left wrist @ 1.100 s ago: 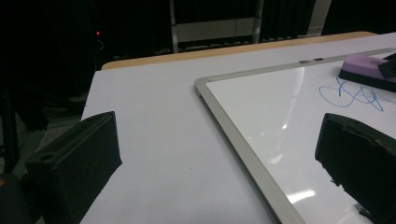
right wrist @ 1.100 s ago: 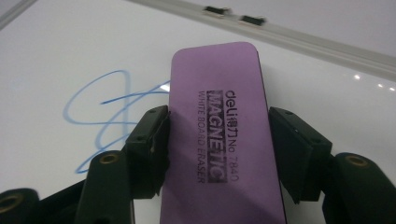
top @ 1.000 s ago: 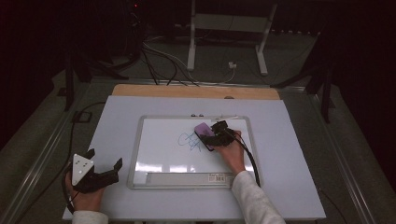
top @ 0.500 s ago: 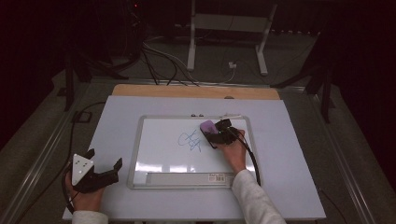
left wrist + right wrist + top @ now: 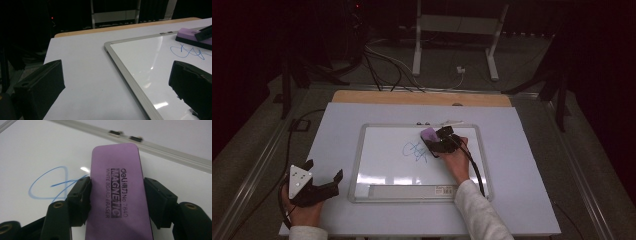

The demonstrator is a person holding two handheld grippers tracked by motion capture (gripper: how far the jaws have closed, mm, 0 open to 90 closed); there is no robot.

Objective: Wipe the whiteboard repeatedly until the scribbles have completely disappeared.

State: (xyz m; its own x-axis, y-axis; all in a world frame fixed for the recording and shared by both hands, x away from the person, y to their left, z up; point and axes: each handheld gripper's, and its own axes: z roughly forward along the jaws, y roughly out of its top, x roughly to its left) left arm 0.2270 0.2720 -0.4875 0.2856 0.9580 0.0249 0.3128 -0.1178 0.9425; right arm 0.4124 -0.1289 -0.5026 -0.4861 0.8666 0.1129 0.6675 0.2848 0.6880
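Observation:
A white whiteboard (image 5: pixel 382 165) with a silver frame lies on the white table top. A blue scribble (image 5: pixel 414 150) sits near the board's middle. My right gripper (image 5: pixel 436 141) is shut on a purple magnetic eraser (image 5: pixel 429 134), which lies flat on the board just right of the scribble. In the right gripper view the black jaws clamp the eraser (image 5: pixel 115 157) by its long sides, with the scribble (image 5: pixel 47 186) to its left. My left gripper (image 5: pixel 324 170) rests open and empty at the table's front left, off the board. In the left gripper view the eraser (image 5: pixel 190 35) lies beyond the scribble (image 5: pixel 186 51).
A white pen-like object (image 5: pixel 452 121) and two small clips (image 5: pixel 423 123) lie at the board's far edge. A label strip (image 5: pixel 412 190) runs along its near edge. The right gripper's cable (image 5: pixel 474 170) trails over the board. A wooden edge (image 5: pixel 422 97) borders the table's far side.
The right gripper with the eraser has shifted slightly beside the scribble, and the blue marks look a little smaller than before. The left gripper has stayed in place.

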